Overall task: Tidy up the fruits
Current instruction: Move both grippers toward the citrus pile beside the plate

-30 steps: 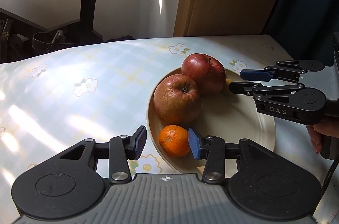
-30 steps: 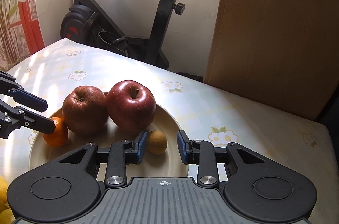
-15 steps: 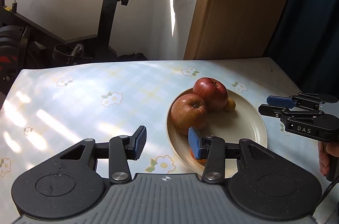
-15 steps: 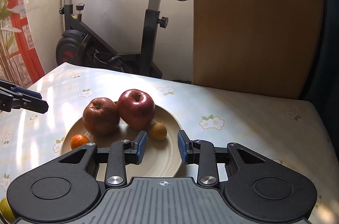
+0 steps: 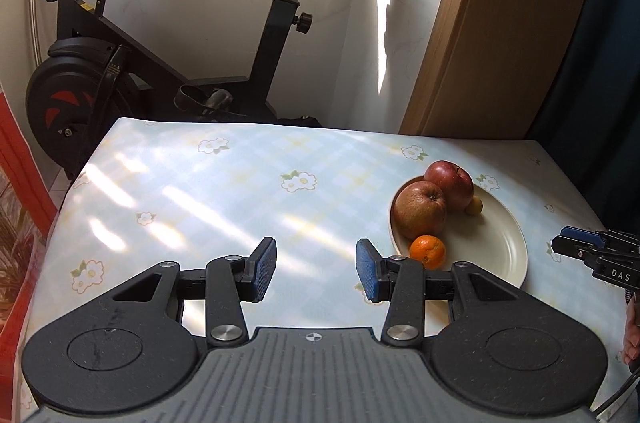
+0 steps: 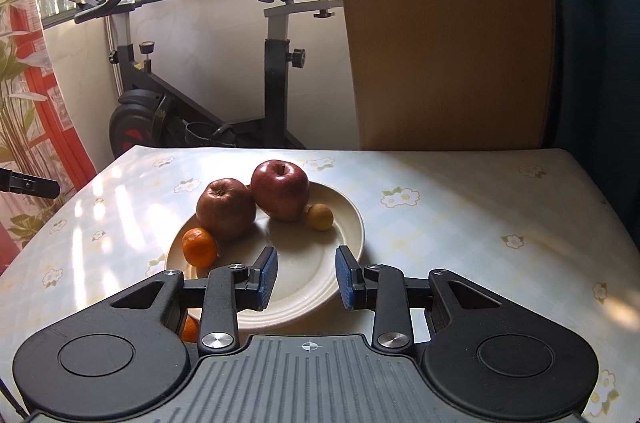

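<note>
Glossy cream plate (image 6: 348, 223) is reflecting light; floral tablecloth (image 5: 200, 191) is showing smooth sheen; wood-grain panel (image 6: 440, 23) is appearing matt.

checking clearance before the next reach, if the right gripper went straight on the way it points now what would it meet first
Most likely the bare inside of the plate: the right gripper, jaws empty, aims down at it. The small yellow fruit lies just beyond; depth is hard to judge.

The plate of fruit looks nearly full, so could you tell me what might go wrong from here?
The small yellow fruit lies loose beside the red apple and could roll if the plate is nudged. The orange sits near the rim and might tip off. Both the left gripper and the right gripper hold nothing.
</note>
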### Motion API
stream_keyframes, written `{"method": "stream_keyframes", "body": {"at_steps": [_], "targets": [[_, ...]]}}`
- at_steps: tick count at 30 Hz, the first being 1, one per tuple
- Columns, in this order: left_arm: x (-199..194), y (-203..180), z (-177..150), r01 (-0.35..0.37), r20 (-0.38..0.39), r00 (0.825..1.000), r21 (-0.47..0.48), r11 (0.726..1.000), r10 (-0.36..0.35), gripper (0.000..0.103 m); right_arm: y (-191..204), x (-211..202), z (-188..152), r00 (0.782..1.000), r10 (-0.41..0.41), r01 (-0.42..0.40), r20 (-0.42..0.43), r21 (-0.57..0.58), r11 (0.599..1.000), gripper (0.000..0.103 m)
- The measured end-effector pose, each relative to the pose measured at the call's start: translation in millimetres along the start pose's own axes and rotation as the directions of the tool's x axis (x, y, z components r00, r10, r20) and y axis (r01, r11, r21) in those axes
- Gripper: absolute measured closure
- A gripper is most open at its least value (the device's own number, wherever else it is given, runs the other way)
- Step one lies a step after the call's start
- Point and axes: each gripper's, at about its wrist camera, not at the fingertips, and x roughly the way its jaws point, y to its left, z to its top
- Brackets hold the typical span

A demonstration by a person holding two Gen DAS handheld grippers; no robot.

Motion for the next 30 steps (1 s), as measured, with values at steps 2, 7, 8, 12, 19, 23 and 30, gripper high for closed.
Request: {"method": "stream_keyframes", "body": {"at_steps": [2, 7, 8, 12, 19, 23, 30], "targets": [[-7.0, 7.1, -3.1, -0.015, 0.009, 1.0, -0.015, 1.0, 0.015, 0.057, 1.8, -4.9, -5.1, 1.0, 0.002, -0.002, 0.0, 0.01, 1.0, 0.073], [-21.0, 11.8, -10.9, -0.033, 0.021, 0.999, -0.012, 0.999, 0.033, 0.057, 11.6, -13.5, -14.7, 1.0, 0.0, 0.0, -0.005, 0.015, 1.0, 0.073], [-22.2, 10.7, -12.2, -0.033, 0.023, 0.999, -0.01, 0.999, 0.034, 0.057, 14.3, -15.3, -16.2, 1.0, 0.0, 0.0, -0.005, 0.017, 1.0, 0.073], [-29.5, 1.9, -21.0, -0.021, 0.029, 0.999, 0.009, 1.0, 0.02, 0.057, 23.7, -22.4, -22.8, 1.0, 0.019, -0.019, -0.007, 0.039, 0.999, 0.073], [-38.8, -15.7, -39.9, 0.014, 0.026, 1.0, 0.028, 1.0, -0.014, 0.057, 44.0, -25.1, -35.9, 0.998, 0.036, -0.035, -0.044, 0.018, 0.999, 0.073], [-39.0, -21.9, -51.2, 0.049, 0.016, 0.999, 0.002, 0.999, -0.049, 0.057, 53.1, -26.9, -42.6, 0.998, 0.038, -0.038, -0.054, -0.014, 0.999, 0.073], [-34.0, -30.4, -71.5, 0.083, -0.006, 0.997, -0.043, 0.996, -0.083, 0.057, 58.4, -31.9, -54.4, 0.997, 0.039, -0.042, -0.067, -0.042, 0.998, 0.073]]}}
